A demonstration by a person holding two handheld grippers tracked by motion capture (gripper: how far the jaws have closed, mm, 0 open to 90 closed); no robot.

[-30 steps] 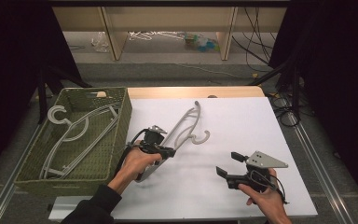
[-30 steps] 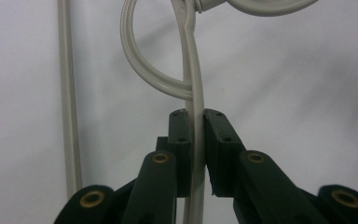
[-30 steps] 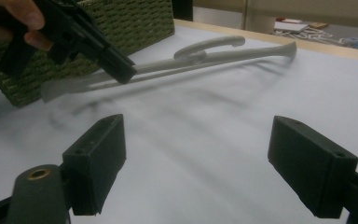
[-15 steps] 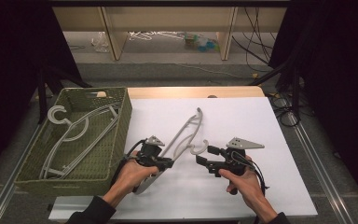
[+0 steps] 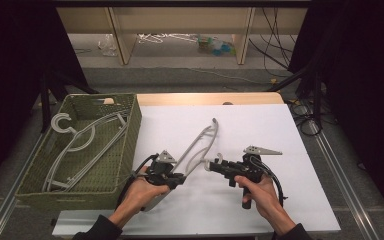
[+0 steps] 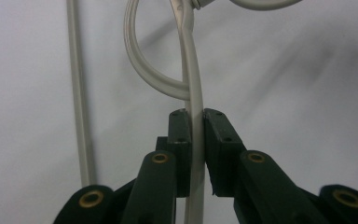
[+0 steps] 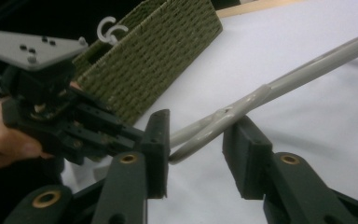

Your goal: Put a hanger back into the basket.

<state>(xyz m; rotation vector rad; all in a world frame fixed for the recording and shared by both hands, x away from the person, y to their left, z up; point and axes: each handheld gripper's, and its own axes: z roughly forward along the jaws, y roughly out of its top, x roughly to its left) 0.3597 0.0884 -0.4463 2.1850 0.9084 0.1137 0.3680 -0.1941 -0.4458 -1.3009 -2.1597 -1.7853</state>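
A grey plastic hanger (image 5: pixel 200 145) lies slanted on the white table sheet (image 5: pixel 280 130), its far end toward the back. My left gripper (image 5: pixel 179 178) is shut on the hanger's near end; in the left gripper view the thin bar (image 6: pixel 192 88) runs up between the closed jaws (image 6: pixel 196 128). My right gripper (image 5: pixel 213 165) reaches in from the right, open. In the right gripper view its jaws (image 7: pixel 200 140) stand on either side of the hanger's joined bars (image 7: pixel 303 72) without closing. The left gripper (image 7: pixel 60 116) shows beyond them.
A green woven basket (image 5: pixel 129 135) stands at the table's left and holds other grey hangers (image 5: pixel 77 145); it also shows in the right gripper view (image 7: pixel 168 51). The table's wooden back edge (image 5: pixel 205 98) lies beyond the sheet. Cables run along the floor at right.
My right gripper has moved left from the sheet's near right up to the hanger, its open jaws now around the bars. The left gripper and hanger shifted slightly nearer.
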